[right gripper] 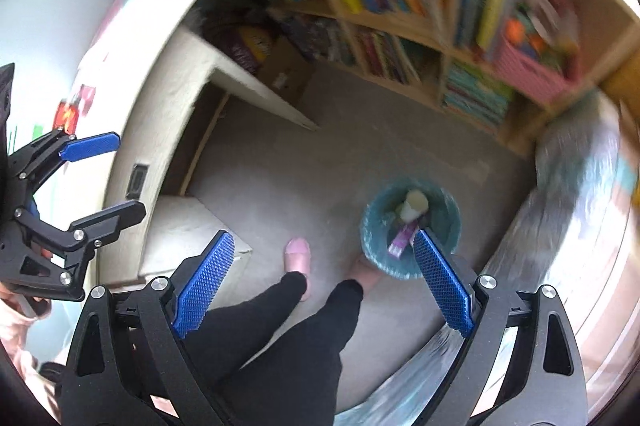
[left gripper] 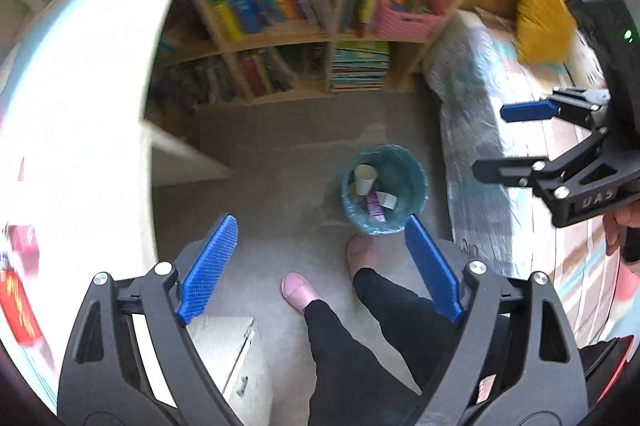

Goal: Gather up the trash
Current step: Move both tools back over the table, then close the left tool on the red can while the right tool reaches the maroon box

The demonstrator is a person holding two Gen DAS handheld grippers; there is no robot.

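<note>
Trash: a paper cup (left gripper: 363, 178) and a purple wrapper (left gripper: 374, 206) lie inside the bin.
Bin (left gripper: 416, 198): teal-lined, on the grey floor (left gripper: 280, 162) beside the bed (left gripper: 472, 130), just ahead of pink slippers (left gripper: 298, 288).
Left gripper (left gripper: 320, 266): jaws wide apart, empty.
Right gripper (right gripper: 324, 284): jaws wide apart, empty.
Backdrop: bookshelf (left gripper: 280, 26).

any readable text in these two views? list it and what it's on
"DAS": on the black body of the right gripper, seen from the left wrist.
Book spines on the shelf: blurred, unreadable.
Purple wrapper in the trash bin: print too small to read.
</note>
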